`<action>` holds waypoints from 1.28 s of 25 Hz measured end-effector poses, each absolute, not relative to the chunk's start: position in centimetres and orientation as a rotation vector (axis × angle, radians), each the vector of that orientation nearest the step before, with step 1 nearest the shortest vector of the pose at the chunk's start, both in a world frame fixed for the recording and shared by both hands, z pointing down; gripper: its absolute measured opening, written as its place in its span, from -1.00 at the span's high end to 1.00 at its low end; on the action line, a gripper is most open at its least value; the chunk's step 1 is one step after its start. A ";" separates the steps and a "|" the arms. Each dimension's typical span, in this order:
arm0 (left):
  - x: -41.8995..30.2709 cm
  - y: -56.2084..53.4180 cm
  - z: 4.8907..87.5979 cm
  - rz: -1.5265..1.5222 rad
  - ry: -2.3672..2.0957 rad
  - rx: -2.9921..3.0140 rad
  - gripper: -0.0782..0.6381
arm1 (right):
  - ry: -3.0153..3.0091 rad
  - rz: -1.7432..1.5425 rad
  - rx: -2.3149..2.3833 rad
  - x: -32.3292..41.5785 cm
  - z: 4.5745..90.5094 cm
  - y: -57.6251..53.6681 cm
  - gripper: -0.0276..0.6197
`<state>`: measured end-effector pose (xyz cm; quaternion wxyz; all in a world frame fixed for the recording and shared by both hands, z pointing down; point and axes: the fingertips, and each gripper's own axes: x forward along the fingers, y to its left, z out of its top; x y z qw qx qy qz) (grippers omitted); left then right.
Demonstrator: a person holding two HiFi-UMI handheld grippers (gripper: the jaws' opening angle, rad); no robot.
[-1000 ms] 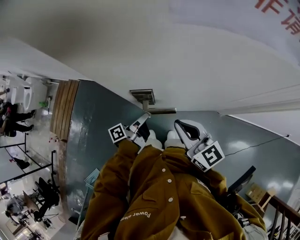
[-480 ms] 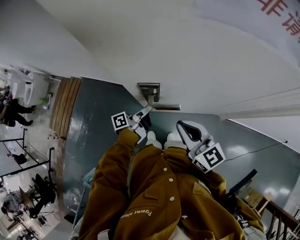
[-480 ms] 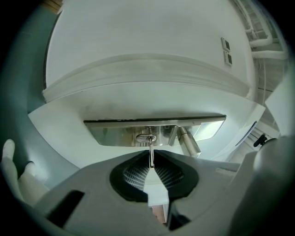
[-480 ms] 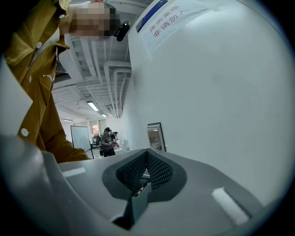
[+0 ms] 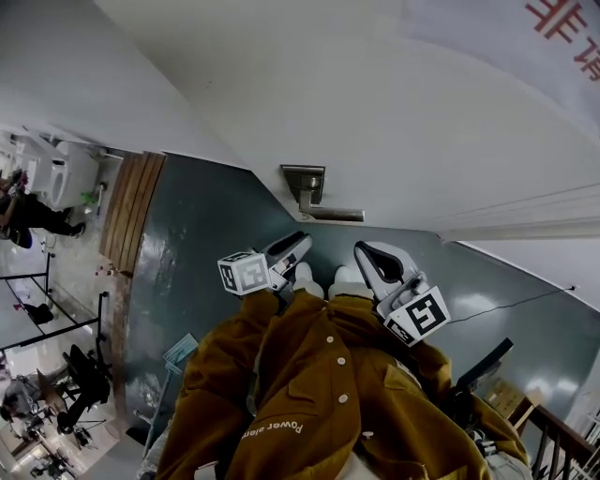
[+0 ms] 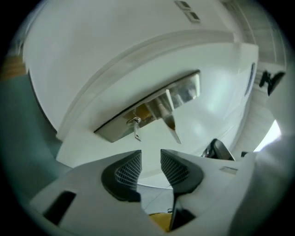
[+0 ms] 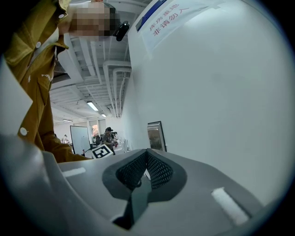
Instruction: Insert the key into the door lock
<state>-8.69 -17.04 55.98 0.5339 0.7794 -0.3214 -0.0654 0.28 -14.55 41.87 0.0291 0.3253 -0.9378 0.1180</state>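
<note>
A metal lock plate (image 5: 303,181) with a lever handle (image 5: 330,214) sits on the white door (image 5: 394,112). In the left gripper view a small silver key (image 6: 135,127) stands in the keyhole of the plate (image 6: 152,108), beside the handle (image 6: 169,120). My left gripper (image 6: 150,162) hangs just short of the key, and its jaws have just been opening with nothing between them. In the head view the left gripper (image 5: 300,242) is below the plate. My right gripper (image 5: 362,253) is held beside it, jaws shut (image 7: 146,167) and empty, aimed along the door.
A sign with red lettering (image 5: 567,28) is on the door at upper right. A wooden strip (image 5: 131,216) edges the grey-green floor (image 5: 206,244) at left, with people and chairs beyond. A stair rail (image 5: 562,441) is at lower right. My brown jacket (image 5: 319,394) fills the bottom.
The left gripper has drawn back from the lock plate and rolled, its marker cube now turned sideways. The right gripper has not moved.
</note>
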 end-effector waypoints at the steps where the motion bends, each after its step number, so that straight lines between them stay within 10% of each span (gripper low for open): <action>1: -8.6 -16.4 55.0 -0.113 -0.798 1.910 0.45 | -2.889 0.363 1.011 0.3 41.9 -14.8 0.89; 5: -7.7 -14.8 50.3 -0.046 -0.892 2.095 0.77 | -2.873 0.366 1.029 0.3 42.4 -15.6 0.89; 32: -6.0 -14.3 43.0 -0.009 -1.132 2.340 0.77 | -2.792 0.398 1.021 -0.6 44.1 -16.5 0.90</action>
